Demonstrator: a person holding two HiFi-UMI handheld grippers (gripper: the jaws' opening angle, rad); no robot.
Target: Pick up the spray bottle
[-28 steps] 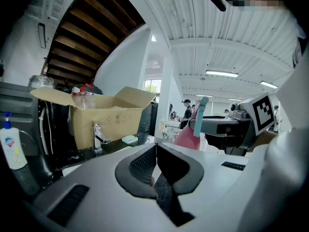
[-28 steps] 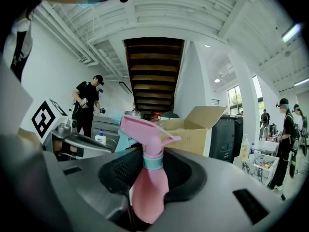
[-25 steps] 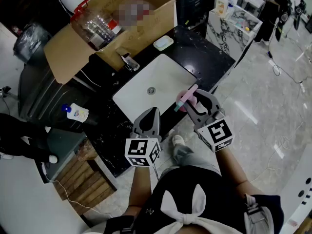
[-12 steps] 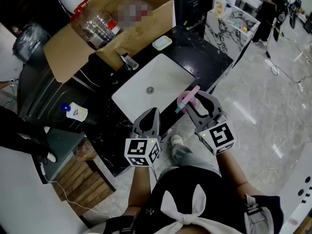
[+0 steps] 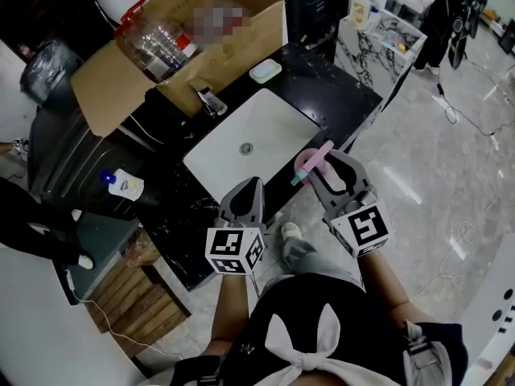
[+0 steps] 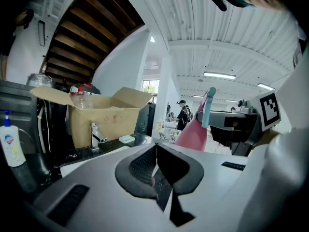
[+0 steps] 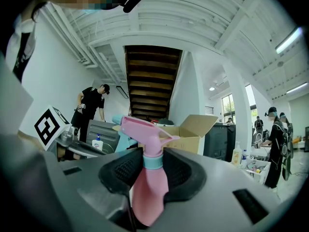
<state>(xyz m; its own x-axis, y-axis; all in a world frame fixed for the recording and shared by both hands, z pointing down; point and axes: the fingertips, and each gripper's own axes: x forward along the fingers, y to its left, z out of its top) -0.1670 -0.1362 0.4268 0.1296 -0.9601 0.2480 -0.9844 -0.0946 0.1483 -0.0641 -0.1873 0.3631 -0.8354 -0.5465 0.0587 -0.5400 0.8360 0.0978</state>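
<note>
My right gripper (image 5: 324,170) is shut on a pink spray bottle (image 5: 310,163) with a teal collar and trigger, held in the air over the front edge of the black counter (image 5: 338,95). In the right gripper view the spray bottle (image 7: 150,178) stands upright between the jaws, gripped at its neck by my right gripper (image 7: 153,170). My left gripper (image 5: 245,202) hangs beside it on the left, shut with nothing in it. In the left gripper view my left gripper (image 6: 155,170) has its pads together, and the pink bottle (image 6: 195,132) shows to the right.
A white sink (image 5: 253,139) with a chrome tap (image 5: 208,100) is set in the counter. Behind it stands an open cardboard box (image 5: 173,55) with a clear plastic bottle. A soap dish (image 5: 265,71) and a pump bottle (image 5: 125,185) lie nearby. People stand at the back right.
The right gripper with the spray bottle has drifted slightly up and toward the right. The left gripper has stayed where it was.
</note>
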